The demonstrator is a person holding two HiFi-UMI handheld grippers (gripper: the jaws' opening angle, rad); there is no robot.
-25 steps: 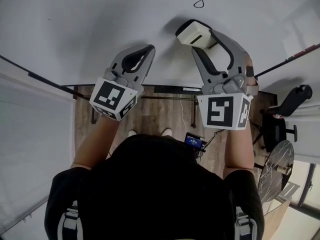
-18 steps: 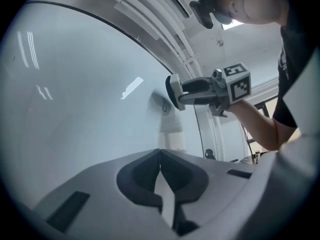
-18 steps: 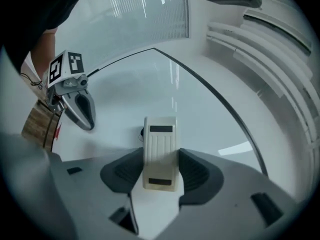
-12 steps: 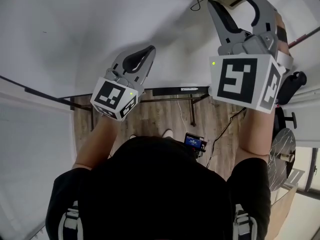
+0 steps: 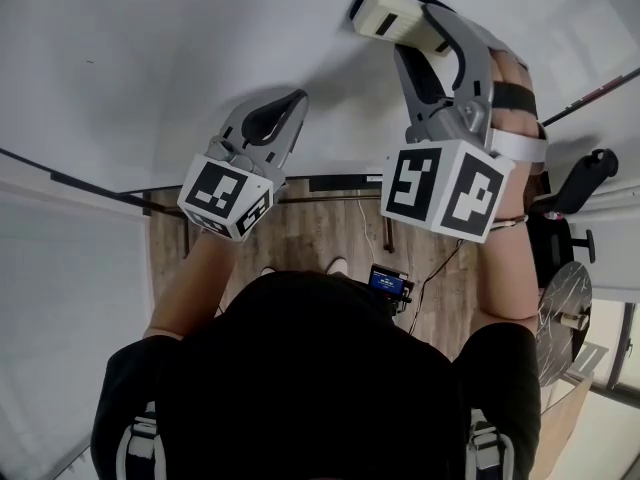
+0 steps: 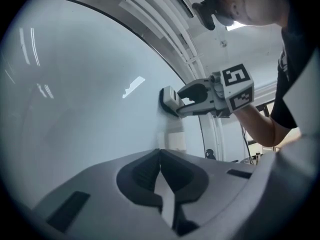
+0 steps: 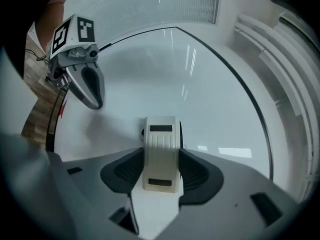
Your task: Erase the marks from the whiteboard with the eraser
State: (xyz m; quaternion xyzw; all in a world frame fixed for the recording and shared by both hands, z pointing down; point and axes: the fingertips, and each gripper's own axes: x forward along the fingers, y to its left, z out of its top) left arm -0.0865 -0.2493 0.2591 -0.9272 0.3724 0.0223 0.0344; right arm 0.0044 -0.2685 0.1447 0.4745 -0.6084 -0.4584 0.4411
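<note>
Right gripper view: the right gripper pinches the eraser by its sides, its pad apparently against the whiteboard, well in from the edges. Best to press evenly, without tilting. The left gripper, pressed together and empty, hangs near the lower edge.

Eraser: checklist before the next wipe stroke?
1. Eraser gripped: ok. The right tongs are shut on its sides.
2. Eraser on the whiteboard: ok. In the left gripper view it looks flat against the surface.
3. Left tongs out of the way: ok. They are shut and empty, off to the eraser's left and apart from it.
4. Marks left to wipe: cannot tell. The patch under the eraser is hidden.
</note>
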